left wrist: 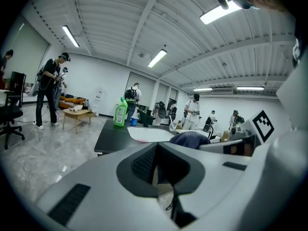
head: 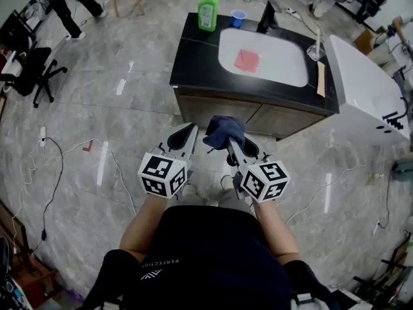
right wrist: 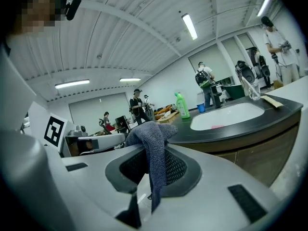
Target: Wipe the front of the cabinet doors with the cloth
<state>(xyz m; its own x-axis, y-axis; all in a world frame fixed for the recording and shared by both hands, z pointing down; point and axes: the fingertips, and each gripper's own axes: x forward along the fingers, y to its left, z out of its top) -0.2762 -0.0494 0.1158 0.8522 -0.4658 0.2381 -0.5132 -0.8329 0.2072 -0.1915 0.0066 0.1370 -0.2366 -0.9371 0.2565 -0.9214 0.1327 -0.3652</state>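
A vanity with a black top has brown wooden cabinet doors (head: pixel 258 116) facing me; the doors also show in the right gripper view (right wrist: pixel 262 150). My right gripper (head: pixel 230 142) is shut on a dark blue cloth (head: pixel 224 130), held just in front of the doors without touching them. In the right gripper view the cloth (right wrist: pixel 153 141) drapes over and hangs down between the jaws of the right gripper (right wrist: pixel 151 179). My left gripper (head: pixel 185 138) sits beside it on the left, and in its own view the left gripper (left wrist: pixel 158 176) is shut with nothing in it. The cloth (left wrist: pixel 190 139) shows there too.
On the counter stand a green bottle (head: pixel 208 10), a blue cup (head: pixel 238 18) and a black faucet (head: pixel 267 15). A pink rag (head: pixel 246 61) lies in the white sink (head: pixel 284 70). A white fixture (head: pixel 364 89) stands right of the vanity. Cables (head: pixel 58 173) run over the floor; an office chair (head: pixel 29 70) is far left.
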